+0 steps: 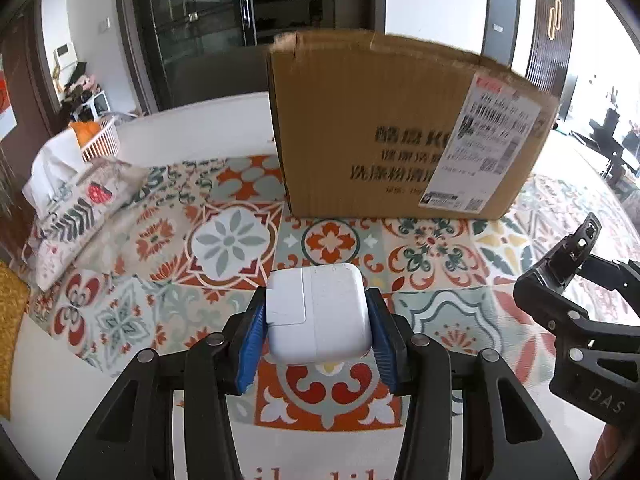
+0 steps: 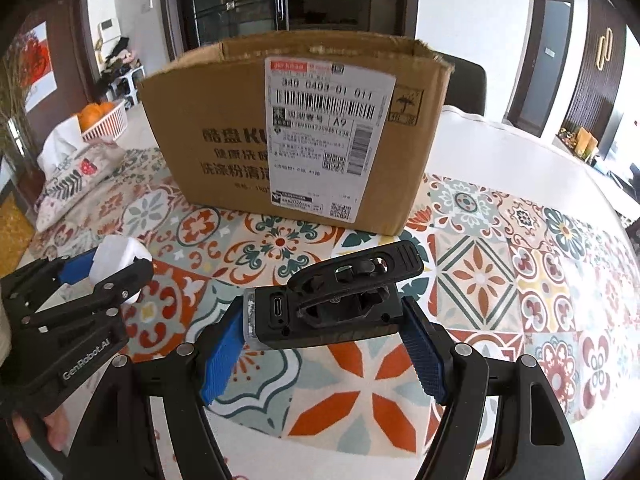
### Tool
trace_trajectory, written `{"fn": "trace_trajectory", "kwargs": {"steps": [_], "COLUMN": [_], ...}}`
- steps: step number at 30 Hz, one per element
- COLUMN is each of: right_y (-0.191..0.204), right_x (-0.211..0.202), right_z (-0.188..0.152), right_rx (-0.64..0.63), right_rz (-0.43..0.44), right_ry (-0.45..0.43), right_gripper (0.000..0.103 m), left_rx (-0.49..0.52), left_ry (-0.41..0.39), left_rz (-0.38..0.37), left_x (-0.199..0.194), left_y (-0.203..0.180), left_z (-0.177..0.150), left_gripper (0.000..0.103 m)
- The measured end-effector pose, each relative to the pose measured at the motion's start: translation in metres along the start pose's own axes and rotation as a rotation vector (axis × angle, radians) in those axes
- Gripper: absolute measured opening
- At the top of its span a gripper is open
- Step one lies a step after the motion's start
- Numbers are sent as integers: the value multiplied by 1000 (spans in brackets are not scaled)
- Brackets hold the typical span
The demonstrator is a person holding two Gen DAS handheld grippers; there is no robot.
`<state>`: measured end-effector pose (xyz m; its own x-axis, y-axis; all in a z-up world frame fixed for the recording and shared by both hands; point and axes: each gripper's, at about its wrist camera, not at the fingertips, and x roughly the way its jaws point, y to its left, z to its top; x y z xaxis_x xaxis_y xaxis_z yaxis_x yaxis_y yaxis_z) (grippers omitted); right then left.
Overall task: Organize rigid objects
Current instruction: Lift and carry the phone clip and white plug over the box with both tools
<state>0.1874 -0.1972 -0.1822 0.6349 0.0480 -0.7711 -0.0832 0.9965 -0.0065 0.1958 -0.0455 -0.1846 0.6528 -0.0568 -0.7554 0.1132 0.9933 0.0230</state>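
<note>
Two tools were loaded: the left tool (image 1: 318, 330) pinched a white charger (image 1: 318, 312) between its blue pads, and the right tool (image 2: 322, 338) gripped a black device with a clip (image 2: 332, 304). Ahead of both, a cardboard box (image 2: 296, 132) stood on the tile-patterned worktop (image 2: 500, 280)

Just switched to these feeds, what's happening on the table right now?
A person is tidying small items with a handheld gripper in each hand. The left gripper is shut on a white power adapter, and the right gripper is clamped on a black clip-on device with a USB-C port. Both are held above the patterned tablecloth, in front of an open cardboard box standing on the table. Neither item is in the box yet.
</note>
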Motion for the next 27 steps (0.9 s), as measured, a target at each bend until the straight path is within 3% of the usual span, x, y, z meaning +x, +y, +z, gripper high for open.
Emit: {"fn": "trace_trajectory", "kwargs": {"steps": [27], "right_y": [12], "right_x": [-104], "right_z": [57], "right_rx": [18], "right_rz": [-32], "right_ry": [-176], "right_gripper": [74], "left_rx": [45], "left_ry": [-191], "left_rz": [-76], "left_x": [-105], "left_y": [13], "left_z": [71], "left_gripper": [47]}}
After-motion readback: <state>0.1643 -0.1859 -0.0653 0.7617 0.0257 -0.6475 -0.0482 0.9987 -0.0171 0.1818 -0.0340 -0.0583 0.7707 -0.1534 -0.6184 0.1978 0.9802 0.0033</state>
